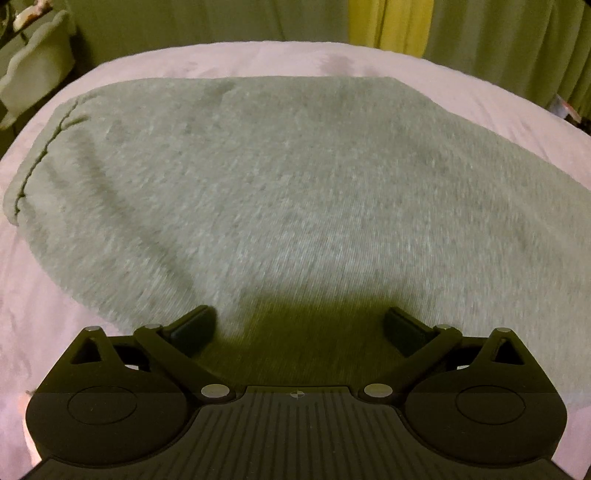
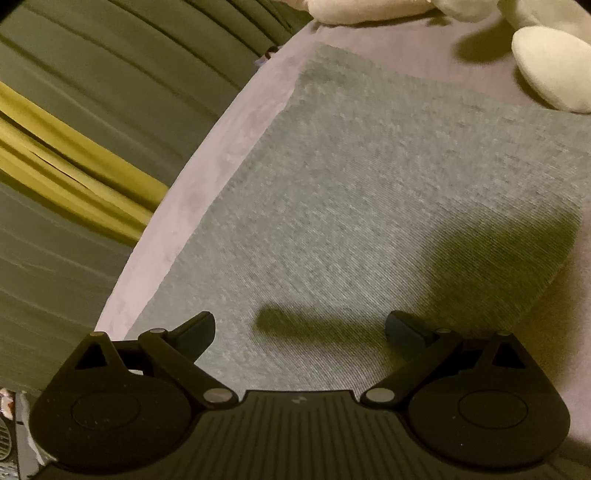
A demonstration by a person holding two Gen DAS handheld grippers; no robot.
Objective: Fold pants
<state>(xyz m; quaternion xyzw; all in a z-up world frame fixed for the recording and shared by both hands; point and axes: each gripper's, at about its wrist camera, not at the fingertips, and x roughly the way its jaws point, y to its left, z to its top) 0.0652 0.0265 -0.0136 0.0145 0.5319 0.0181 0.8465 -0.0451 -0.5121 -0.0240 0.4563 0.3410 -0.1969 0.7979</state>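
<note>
Grey knit pants (image 1: 280, 192) lie flat and folded on a pale pink bed cover (image 1: 229, 59). A stitched hem (image 1: 40, 155) shows at their left end in the left wrist view. My left gripper (image 1: 300, 325) is open and empty, hovering over the near edge of the pants. In the right wrist view the same pants (image 2: 369, 192) fill the middle. My right gripper (image 2: 300, 326) is open and empty just above the fabric, its shadow on the cloth.
Green and yellow curtains (image 1: 391, 26) hang behind the bed and also show in the right wrist view (image 2: 74, 147). A pale green cabinet (image 1: 33, 62) stands at far left. A white plush toy (image 2: 550, 70) lies on the bed cover (image 2: 192, 192) past the pants.
</note>
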